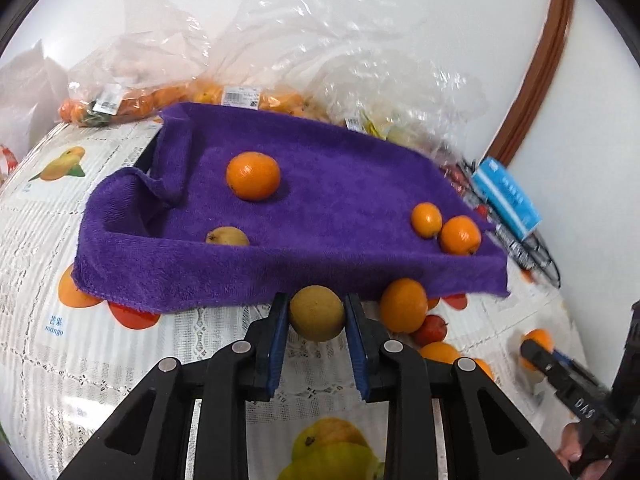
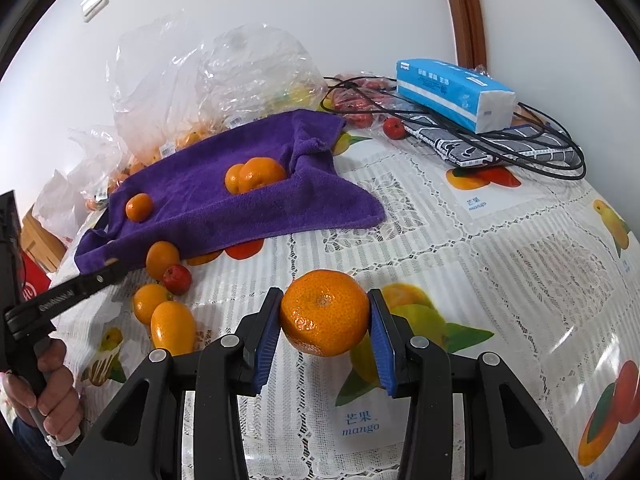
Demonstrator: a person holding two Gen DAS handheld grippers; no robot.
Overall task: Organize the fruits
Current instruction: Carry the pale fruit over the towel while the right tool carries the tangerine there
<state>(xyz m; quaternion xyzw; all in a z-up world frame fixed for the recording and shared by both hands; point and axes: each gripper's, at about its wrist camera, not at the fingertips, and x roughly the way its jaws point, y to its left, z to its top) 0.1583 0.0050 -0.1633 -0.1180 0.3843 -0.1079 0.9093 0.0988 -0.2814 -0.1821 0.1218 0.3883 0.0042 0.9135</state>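
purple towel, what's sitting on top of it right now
On the purple towel lie one big orange, two smaller oranges touching at the right, and a yellowish fruit half hidden behind the front fold. What the towel is draped over cannot be seen.

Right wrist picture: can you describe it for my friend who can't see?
The right gripper squeezes a mandarin above a fruit-print tablecloth. Behind lie a purple towel holding oranges, and loose fruit.
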